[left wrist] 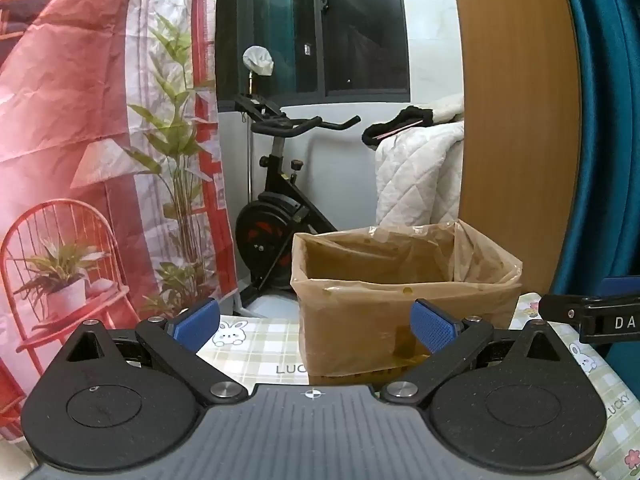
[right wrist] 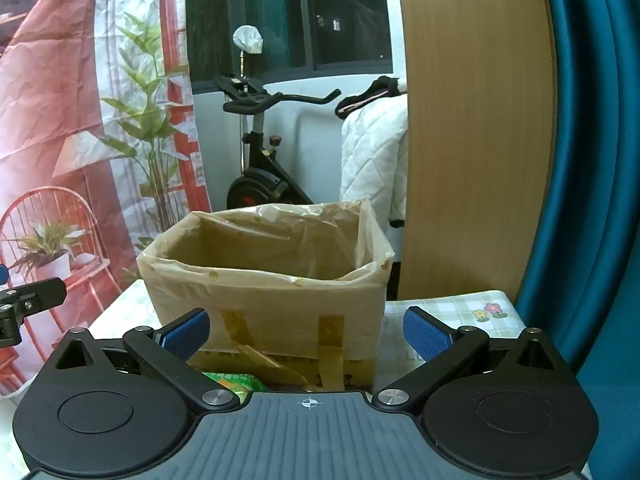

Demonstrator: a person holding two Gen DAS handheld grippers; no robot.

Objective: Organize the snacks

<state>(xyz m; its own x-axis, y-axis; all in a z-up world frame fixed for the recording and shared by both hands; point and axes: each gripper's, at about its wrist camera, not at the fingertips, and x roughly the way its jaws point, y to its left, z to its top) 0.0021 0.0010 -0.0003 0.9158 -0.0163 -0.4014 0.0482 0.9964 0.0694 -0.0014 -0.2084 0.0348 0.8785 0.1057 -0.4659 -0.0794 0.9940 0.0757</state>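
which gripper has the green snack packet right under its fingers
The right gripper: a green snack packet peeks out just below its open fingers, before the box. The left gripper shows only tablecloth and box.

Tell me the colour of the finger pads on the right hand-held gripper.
Blue, with a fine textured surface; the pads show best in the right wrist view.

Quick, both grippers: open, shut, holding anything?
Left gripper: open wide, holding nothing.
Right gripper: open wide, holding nothing; the plastic-lined brown cardboard box stands ahead.
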